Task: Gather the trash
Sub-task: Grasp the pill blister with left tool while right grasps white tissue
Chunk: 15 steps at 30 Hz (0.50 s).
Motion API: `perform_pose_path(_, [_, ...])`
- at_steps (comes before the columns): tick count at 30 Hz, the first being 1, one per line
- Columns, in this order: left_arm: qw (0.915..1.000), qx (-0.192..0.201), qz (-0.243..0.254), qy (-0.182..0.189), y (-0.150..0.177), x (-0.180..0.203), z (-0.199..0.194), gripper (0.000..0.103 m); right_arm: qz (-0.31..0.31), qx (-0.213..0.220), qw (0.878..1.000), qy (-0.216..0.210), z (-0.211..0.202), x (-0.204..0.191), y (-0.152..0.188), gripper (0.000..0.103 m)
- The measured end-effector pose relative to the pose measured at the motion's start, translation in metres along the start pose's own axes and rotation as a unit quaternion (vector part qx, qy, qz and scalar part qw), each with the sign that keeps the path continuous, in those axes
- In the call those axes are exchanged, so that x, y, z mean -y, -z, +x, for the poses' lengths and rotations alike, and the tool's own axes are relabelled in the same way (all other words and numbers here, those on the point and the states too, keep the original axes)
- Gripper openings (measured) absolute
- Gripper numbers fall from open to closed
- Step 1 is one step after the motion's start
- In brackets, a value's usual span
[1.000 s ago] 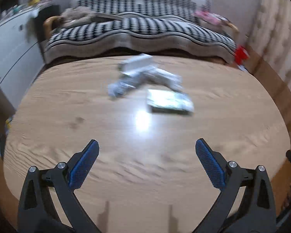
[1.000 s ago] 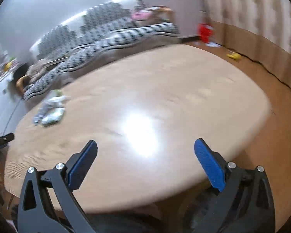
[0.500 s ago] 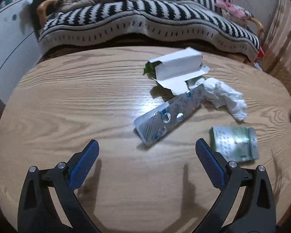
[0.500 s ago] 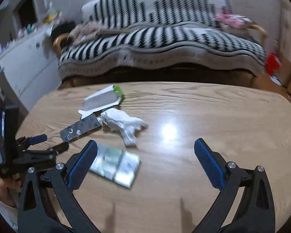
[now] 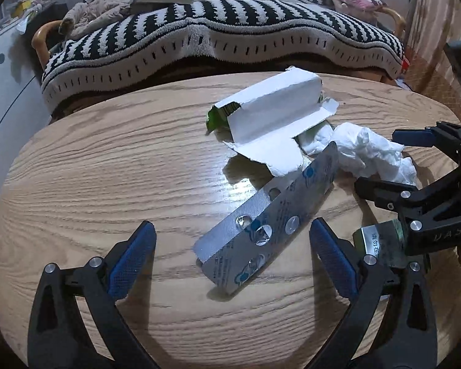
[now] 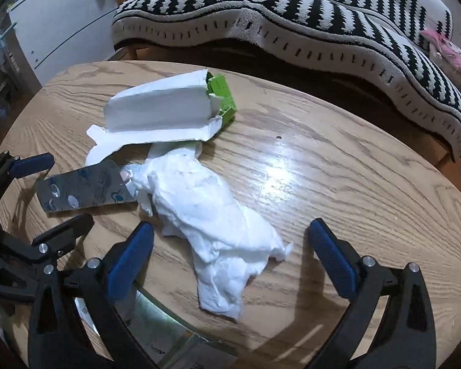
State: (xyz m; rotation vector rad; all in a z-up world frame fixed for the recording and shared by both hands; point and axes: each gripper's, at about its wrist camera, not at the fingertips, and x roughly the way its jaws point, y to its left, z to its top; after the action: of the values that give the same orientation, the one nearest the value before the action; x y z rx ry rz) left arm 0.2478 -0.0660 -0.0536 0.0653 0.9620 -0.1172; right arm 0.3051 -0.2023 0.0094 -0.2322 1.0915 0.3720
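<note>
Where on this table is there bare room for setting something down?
Bare wood lies left of the blister pack, and right of the tissue toward the table edge. Crowded: the torn box, pack, tissue and foil sachet cluster together.

blister pack (image 5: 270, 221), torn carton (image 5: 270, 120), tissue (image 5: 372, 153)

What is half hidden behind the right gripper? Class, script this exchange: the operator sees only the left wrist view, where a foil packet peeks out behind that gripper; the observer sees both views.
Observer: In the right wrist view the foil packet lies flat on the table, under the left finger of the right gripper, and runs off the bottom edge.
Operator: Where does the crumpled tissue end? The gripper cuts it off for me.
Observer: The crumpled tissue stretches towards the right gripper. Its near end lies between the two open fingers and is not gripped.
</note>
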Motion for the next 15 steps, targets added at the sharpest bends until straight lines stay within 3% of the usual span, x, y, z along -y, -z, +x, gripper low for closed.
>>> perform_pose_path(6, [0.9998, 0.004, -0.015, -0.012, -0.003, 0.001, 0.003, 0.098, -0.007, -0.004, 1.0, -0.004, -0.006, 0.003, 0.006, 0.098])
perform_pose_path(12, [1.0, -0.002, 0.002, 0.005, -0.007, 0.004, 0.005, 0.097, -0.021, 0.016, 1.0, -0.014, -0.01, 0.003, 0.011, 0.096])
perform_pose_path(13, [1.0, -0.004, 0.005, 0.007, -0.008, 0.005, 0.004, 0.079, -0.026, 0.031, 0.999, -0.02, -0.016, 0.002, 0.012, 0.07])
perform_pose_path(14, [0.9999, 0.0, 0.009, 0.008, -0.009, 0.006, 0.0, 0.06, -0.027, 0.037, 0.999, -0.026, -0.021, 0.001, 0.012, 0.009])
perform_pose_path(15, [1.0, -0.006, 0.007, 0.003, -0.01, 0.006, -0.005, 0.036, -0.006, 0.03, 0.999, -0.031, -0.022, 0.004, 0.012, 0.01])
